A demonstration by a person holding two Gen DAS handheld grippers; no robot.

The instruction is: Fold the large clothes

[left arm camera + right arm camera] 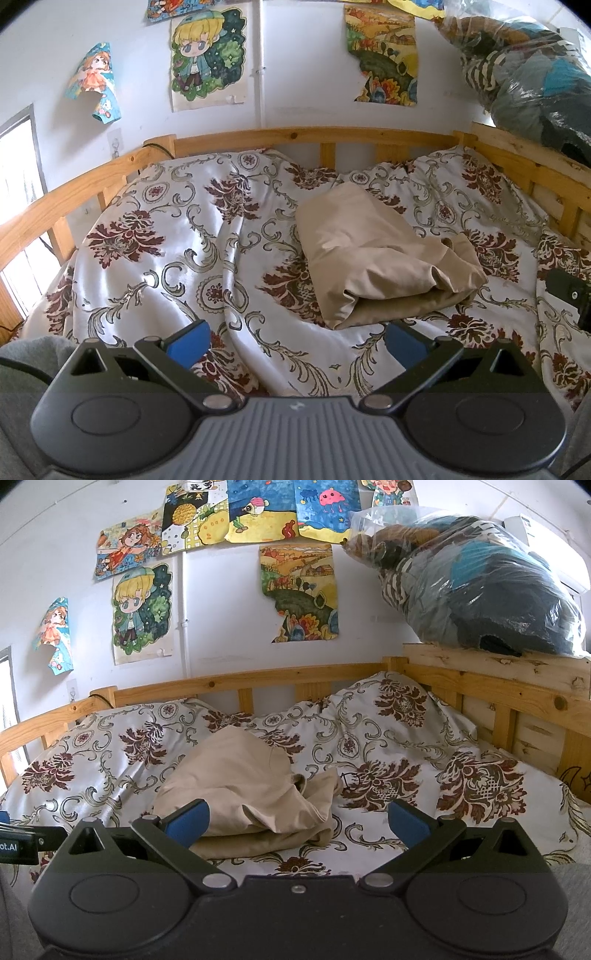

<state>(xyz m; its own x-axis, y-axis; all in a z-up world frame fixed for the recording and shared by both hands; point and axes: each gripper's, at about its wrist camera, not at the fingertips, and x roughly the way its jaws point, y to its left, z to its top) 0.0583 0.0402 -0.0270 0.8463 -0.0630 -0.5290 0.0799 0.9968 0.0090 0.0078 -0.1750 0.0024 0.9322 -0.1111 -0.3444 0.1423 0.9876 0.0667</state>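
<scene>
A beige garment (384,258) lies folded in a thick bundle on the floral bedspread (177,251). In the right wrist view the garment (251,790) sits just ahead, left of centre. My left gripper (297,345) is open and empty, held above the bedspread, with the garment just beyond its right finger. My right gripper (297,821) is open and empty, its left finger over the garment's near edge. The right gripper's body shows at the right edge of the left wrist view (569,295).
A wooden bed rail (295,134) runs around the far and right sides of the bed. A clear plastic bag of clothes (480,587) rests on the rail at the right. Drawings hang on the white wall (218,620).
</scene>
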